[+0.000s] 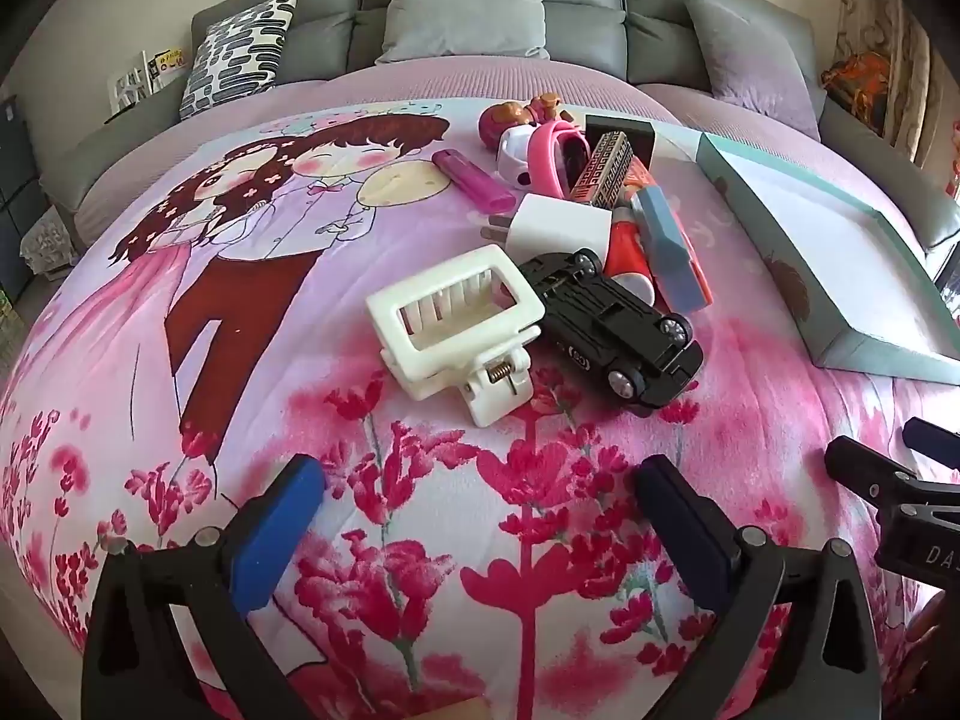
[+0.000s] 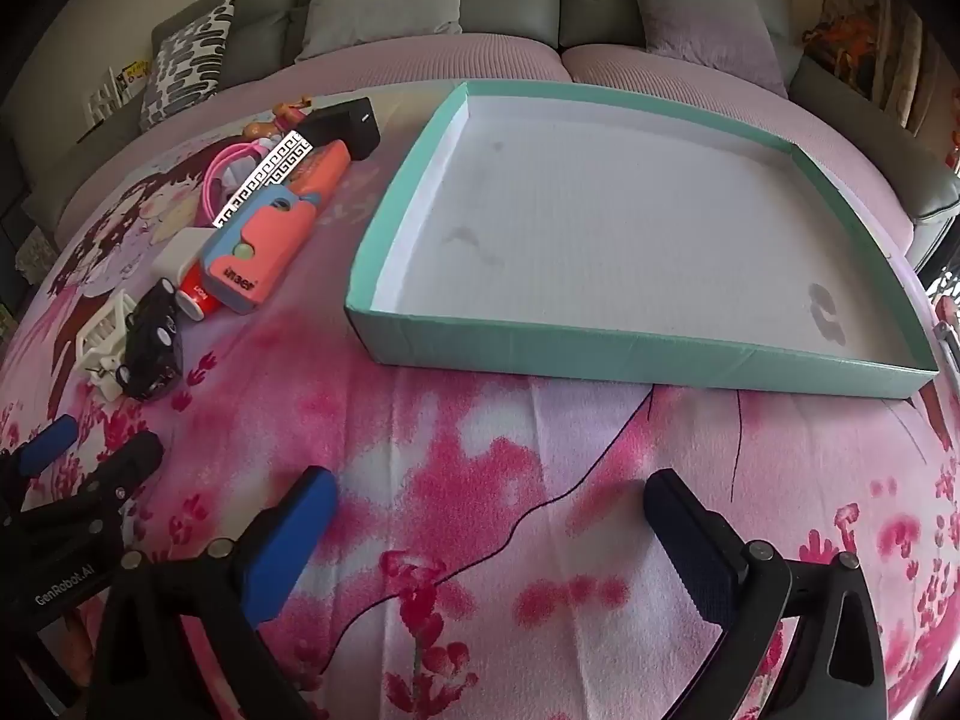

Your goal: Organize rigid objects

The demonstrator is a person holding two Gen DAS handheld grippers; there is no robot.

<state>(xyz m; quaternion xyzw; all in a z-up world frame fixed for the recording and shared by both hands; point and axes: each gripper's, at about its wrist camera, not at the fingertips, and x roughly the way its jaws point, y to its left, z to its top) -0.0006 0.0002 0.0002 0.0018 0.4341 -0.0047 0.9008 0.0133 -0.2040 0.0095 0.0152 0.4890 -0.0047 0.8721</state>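
Left wrist view: left gripper [image 1: 480, 516] hangs with fingers wide apart over the blanket [image 1: 420, 540], just short of the clip [image 1: 450, 324] and car [image 1: 606, 324]. Right wrist view: right gripper [image 2: 489, 540] gapes, holding nothing, near the tray [image 2: 630, 354]; the pile lies left of the tray.

Ahead of you the blanket [image 2: 480, 480] lay bare up to the teal box [image 2: 630, 354]; the toy pile [image 1: 576, 228] crowded its left.
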